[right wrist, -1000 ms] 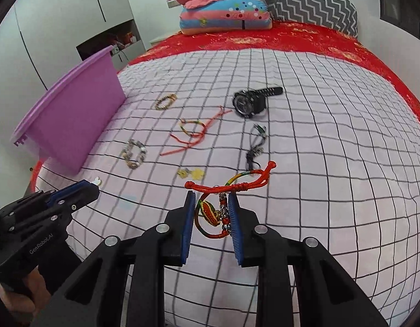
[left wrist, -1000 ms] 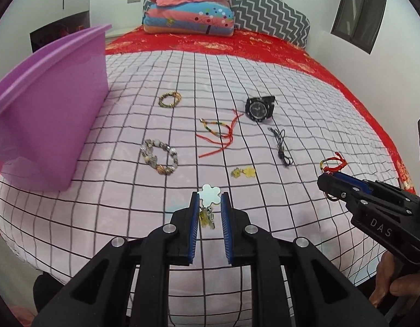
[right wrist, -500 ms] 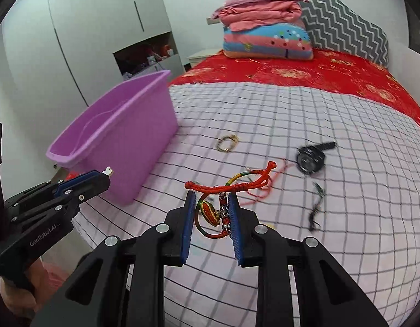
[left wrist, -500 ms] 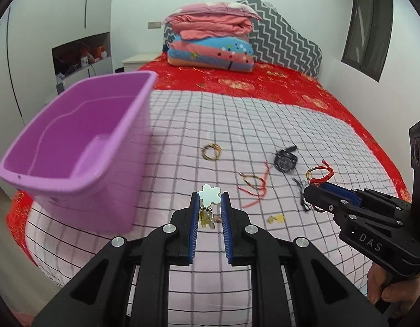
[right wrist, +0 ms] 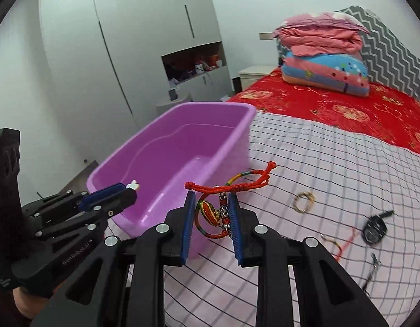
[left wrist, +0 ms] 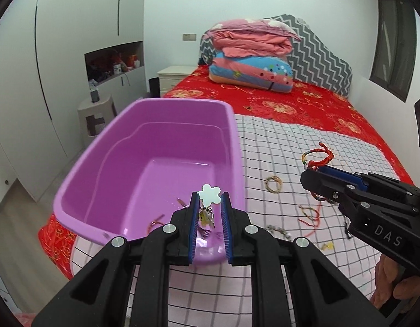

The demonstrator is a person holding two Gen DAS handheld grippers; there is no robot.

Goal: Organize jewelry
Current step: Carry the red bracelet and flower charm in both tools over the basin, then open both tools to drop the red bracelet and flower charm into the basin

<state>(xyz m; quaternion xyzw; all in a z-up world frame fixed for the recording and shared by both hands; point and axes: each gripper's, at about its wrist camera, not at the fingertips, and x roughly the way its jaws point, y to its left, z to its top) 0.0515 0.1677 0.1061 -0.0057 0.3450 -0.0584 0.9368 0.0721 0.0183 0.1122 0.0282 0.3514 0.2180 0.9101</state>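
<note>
Both my hands have swung off the jewelry spread and over to the purple tub (left wrist: 144,169), which a second ago was only a wall at the left edge of my views and now fills the middle of them. It sits at the left edge of the bed, on the checked sheet (left wrist: 278,147).

My left gripper (left wrist: 209,212) is clamped on a keychain with a white flower charm (left wrist: 209,194), small gold pieces dangling below between the blue pads. It now hangs over the tub's near corner, so I judge this piece is about ready to drop. A few small items already lie on the tub's bottom, too blurred for me to name.

My right gripper (right wrist: 211,214) is closed on a red braided cord bracelet (right wrist: 231,186) with a colourful bead. It sits just right of the tub's near right wall, not yet over the opening, so it needs a little more leftward travel.

Left on the sheet, well to the right of the tub: a gold ring bracelet (right wrist: 304,202), a red string bracelet (right wrist: 338,242), a black watch (right wrist: 375,227) and a dark cord (right wrist: 372,271). More trips will be needed.
</note>
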